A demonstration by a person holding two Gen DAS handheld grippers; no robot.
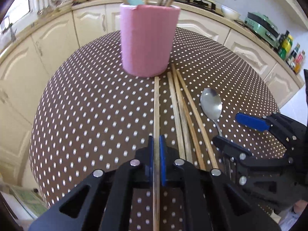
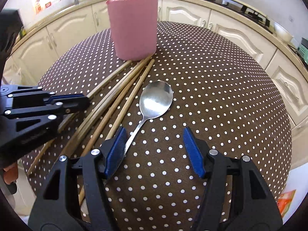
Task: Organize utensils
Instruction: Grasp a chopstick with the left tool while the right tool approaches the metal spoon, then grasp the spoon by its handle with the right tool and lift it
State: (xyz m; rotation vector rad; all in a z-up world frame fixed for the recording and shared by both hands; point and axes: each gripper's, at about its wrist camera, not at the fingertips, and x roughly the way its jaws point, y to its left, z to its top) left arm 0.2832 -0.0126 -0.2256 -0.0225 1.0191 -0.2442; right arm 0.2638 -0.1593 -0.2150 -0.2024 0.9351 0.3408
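left gripper (image 1: 156, 152) at lower centre is clamped on one chopstick (image 1: 156, 104), light, stiff, best pinched mid-shaft. right gripper (image 2: 154, 150) gapes empty beside the spoon (image 2: 156, 100), slick steel, centre frame. pink holder (image 1: 147, 40) stands above.

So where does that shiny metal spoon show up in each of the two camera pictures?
Left wrist view: the spoon lies right of centre on the dotted tablecloth, right of the loose chopsticks, bowl pointing away.
Right wrist view: the spoon lies in the middle, its handle running down beside the right gripper's left pad.
Shared landmark: the pink holder stands beyond the spoon in both.
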